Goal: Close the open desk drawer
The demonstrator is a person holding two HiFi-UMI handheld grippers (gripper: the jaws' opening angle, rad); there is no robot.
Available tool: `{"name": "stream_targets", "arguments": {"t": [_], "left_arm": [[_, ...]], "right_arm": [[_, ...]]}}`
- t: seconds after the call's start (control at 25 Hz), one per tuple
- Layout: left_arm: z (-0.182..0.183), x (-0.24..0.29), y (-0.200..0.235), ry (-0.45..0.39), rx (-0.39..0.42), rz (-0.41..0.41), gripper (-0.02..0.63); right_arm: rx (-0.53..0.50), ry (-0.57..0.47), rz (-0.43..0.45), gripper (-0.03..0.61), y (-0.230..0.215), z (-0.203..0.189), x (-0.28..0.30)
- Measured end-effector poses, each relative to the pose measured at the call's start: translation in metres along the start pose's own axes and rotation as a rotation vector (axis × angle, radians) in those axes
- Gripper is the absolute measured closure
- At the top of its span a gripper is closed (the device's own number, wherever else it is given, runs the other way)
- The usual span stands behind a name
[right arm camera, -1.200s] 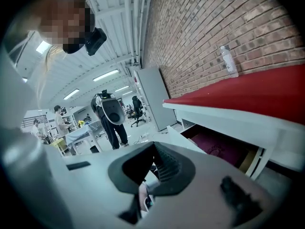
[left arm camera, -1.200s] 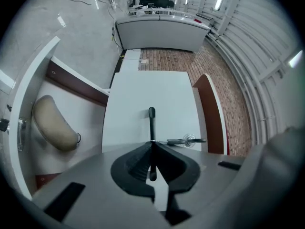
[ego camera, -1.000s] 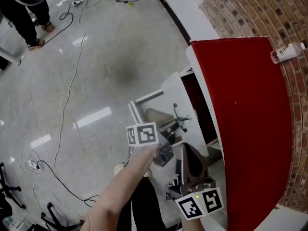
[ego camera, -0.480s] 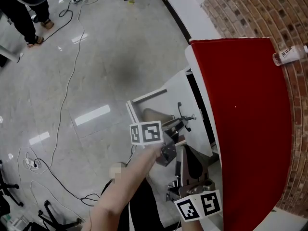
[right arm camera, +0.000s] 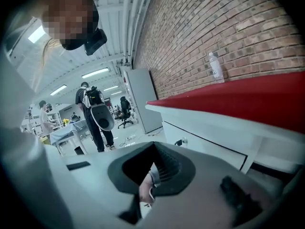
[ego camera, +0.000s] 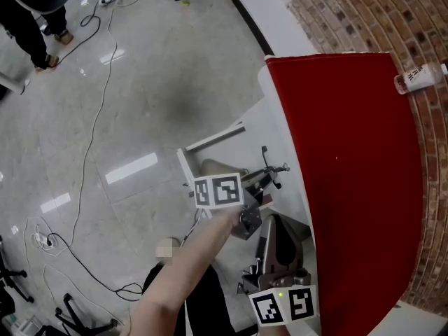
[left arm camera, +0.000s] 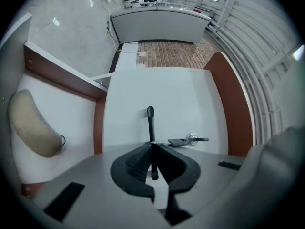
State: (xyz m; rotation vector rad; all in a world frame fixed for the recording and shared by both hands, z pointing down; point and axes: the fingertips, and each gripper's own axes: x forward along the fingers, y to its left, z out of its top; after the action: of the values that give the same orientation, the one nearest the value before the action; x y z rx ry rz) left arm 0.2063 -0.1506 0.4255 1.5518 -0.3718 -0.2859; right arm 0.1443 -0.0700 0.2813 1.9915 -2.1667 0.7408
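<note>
A white drawer front (ego camera: 269, 133) with a black bar handle (left arm camera: 150, 120) and a key (left arm camera: 188, 140) in its lock stands close against the red-topped desk (ego camera: 350, 180). My left gripper (left arm camera: 151, 162) is shut on that handle; in the head view it (ego camera: 260, 187) shows behind its marker cube. Below the front, an open white compartment (ego camera: 192, 161) juts out with a beige pouch (left arm camera: 32, 130) in it. My right gripper (ego camera: 278, 231) hangs near the desk edge, shut and empty, and in its own view it (right arm camera: 152, 173) touches nothing.
A plastic bottle (ego camera: 418, 75) lies at the desk's far edge by the brick wall (ego camera: 392, 12). Cables (ego camera: 98, 117) trail over the glossy floor. One person (ego camera: 31, 9) stands at the upper left. Another person (right arm camera: 95, 113) stands in the room behind.
My left gripper has moved toward the desk with the handle. The dark gap between the drawer front and the desk has closed up. The right gripper has drifted slightly.
</note>
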Motion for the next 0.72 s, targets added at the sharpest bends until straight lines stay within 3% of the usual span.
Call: {"name": "stream_targets", "arguments": {"t": [0.4,0.52,0.64,0.72], "left_arm": [[0.000,0.013,0.001,-0.032,0.034,0.056,0.588],[0.000,0.011,-0.004,-0.045,0.049,0.030,0.588],[0.000,-0.001,-0.009,-0.025,0.098,0.012,0.535],[0.002,-0.014,-0.008,-0.029,0.133,0.031,0.535]], "right_arm": [[-0.009,0.006,-0.001,0.572,-0.005,-0.005,-0.006],[0.004,0.002,-0.008,0.572,-0.005,-0.008,-0.007],[0.003,-0.004,-0.004,0.572,-0.004,-0.010,-0.009],[0.001,-0.014,-0.011,0.572,-0.006,-0.010,-0.011]]}}
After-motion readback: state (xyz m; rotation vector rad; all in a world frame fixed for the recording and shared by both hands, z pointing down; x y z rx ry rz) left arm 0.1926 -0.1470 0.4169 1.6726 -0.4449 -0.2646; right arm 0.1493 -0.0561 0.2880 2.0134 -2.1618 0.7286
